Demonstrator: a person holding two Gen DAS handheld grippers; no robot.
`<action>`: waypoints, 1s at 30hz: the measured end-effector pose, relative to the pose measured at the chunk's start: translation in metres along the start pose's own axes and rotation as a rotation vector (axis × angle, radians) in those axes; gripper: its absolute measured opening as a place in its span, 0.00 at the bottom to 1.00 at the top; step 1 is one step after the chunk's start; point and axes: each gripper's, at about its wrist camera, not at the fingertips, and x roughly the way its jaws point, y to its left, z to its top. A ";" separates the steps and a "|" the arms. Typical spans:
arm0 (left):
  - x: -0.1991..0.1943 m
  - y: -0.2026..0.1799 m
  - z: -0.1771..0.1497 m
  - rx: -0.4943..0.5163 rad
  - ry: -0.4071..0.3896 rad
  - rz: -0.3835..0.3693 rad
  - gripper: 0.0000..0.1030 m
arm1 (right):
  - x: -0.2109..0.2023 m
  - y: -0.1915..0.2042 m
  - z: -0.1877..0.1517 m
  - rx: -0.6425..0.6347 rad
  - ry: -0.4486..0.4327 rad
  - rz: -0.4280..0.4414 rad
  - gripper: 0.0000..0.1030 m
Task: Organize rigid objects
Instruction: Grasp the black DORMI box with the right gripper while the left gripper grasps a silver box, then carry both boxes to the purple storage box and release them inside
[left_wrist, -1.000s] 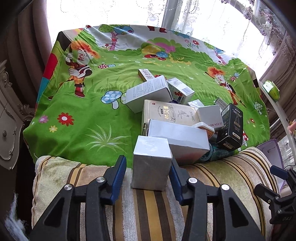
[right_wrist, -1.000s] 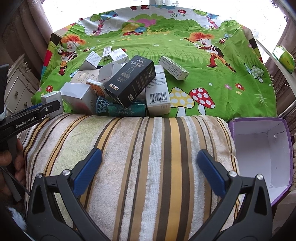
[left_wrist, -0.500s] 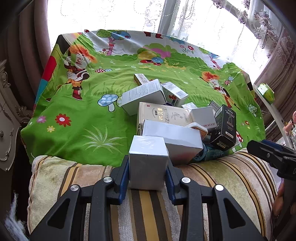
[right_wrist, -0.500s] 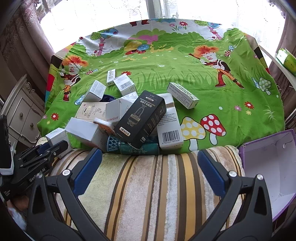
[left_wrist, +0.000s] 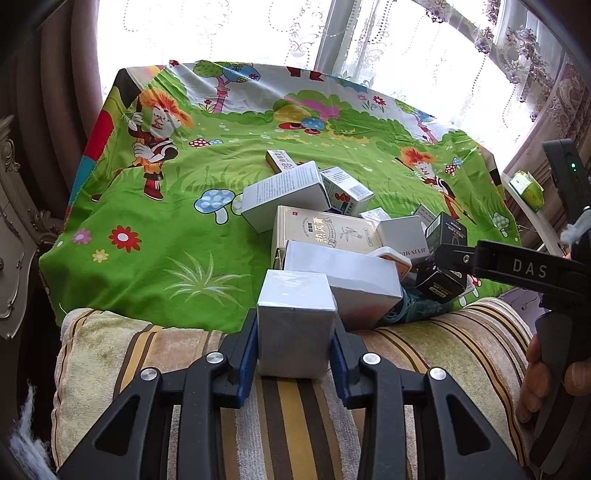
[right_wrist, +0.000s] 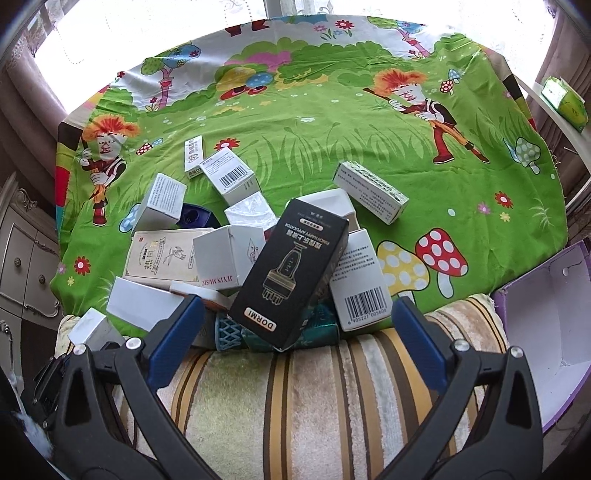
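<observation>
A silver cube box (left_wrist: 293, 325) stands on the striped towel (left_wrist: 443, 354), and my left gripper (left_wrist: 294, 363) is shut on its two sides. Behind it lies a heap of cartons on the green cartoon cloth (left_wrist: 155, 258): a long white box (left_wrist: 343, 284), a beige box with Chinese print (left_wrist: 325, 229) and a black box (left_wrist: 443, 258). In the right wrist view my right gripper (right_wrist: 295, 347) stands open just in front of the black DORMI box (right_wrist: 291, 273), nothing between its fingers. The silver cube box (right_wrist: 94, 326) shows at the left there.
An open purple box with a white inside (right_wrist: 546, 314) sits at the right edge of the towel. A lone white carton (right_wrist: 369, 190) lies farther back on the cloth. A carved cabinet (right_wrist: 26, 266) stands left, a green packet (right_wrist: 565, 101) on a white shelf right.
My left gripper closed onto the silver cube box. My right gripper moved forward toward the heap, so the black box now sits right ahead of its fingers.
</observation>
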 end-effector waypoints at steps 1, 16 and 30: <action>0.000 0.000 0.000 -0.002 0.000 -0.001 0.35 | 0.001 0.001 0.000 -0.004 0.005 -0.006 0.96; 0.000 0.000 0.000 -0.008 -0.002 -0.009 0.35 | 0.006 -0.006 -0.007 -0.005 0.020 -0.048 0.42; -0.022 -0.023 0.001 0.030 -0.066 -0.061 0.34 | -0.038 -0.032 -0.023 -0.022 -0.120 0.004 0.42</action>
